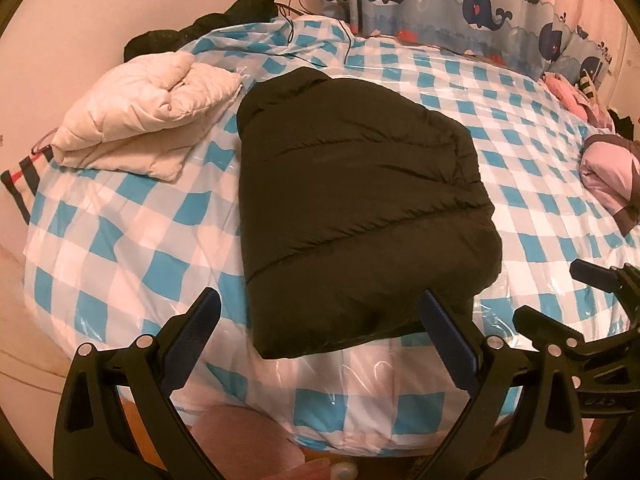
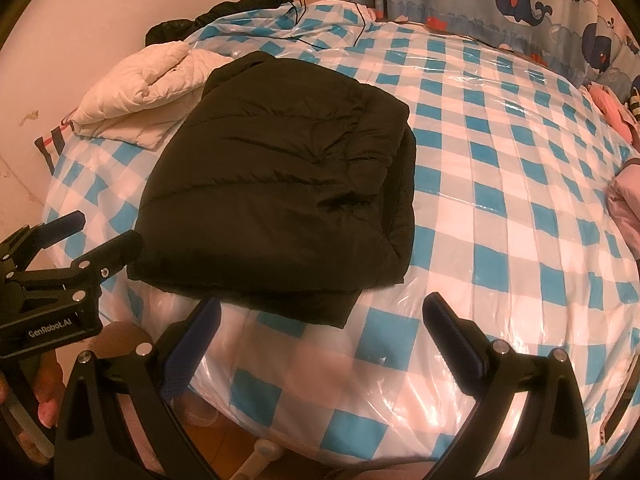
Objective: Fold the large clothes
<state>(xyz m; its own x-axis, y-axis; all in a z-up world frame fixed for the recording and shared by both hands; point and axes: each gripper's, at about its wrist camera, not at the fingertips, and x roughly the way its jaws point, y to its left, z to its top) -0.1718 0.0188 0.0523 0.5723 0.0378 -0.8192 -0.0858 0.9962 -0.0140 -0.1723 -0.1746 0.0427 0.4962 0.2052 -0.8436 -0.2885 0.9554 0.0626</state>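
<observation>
Black jacket (image 1: pixel 352 208): folded into a padded block, lying near the bed's front edge.
Bed (image 1: pixel 540 184): blue-and-white checked cover under clear plastic.
Left gripper (image 1: pixel 320 340): jaws spread wide, empty, at the jacket's near edge.
Right gripper (image 2: pixel 322 340): jaws apart, empty, beside the jacket's front corner.
Cream jacket (image 1: pixel 148 128): folded, by the bed's far left corner.

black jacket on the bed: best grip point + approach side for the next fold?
Likely the near hem corners of the black jacket, one per gripper, coming in low from the bed's near edge. The hem lies straight along that edge and overhangs slightly, so fingers can slide under. The left gripper and right gripper are both open and already face it.
</observation>
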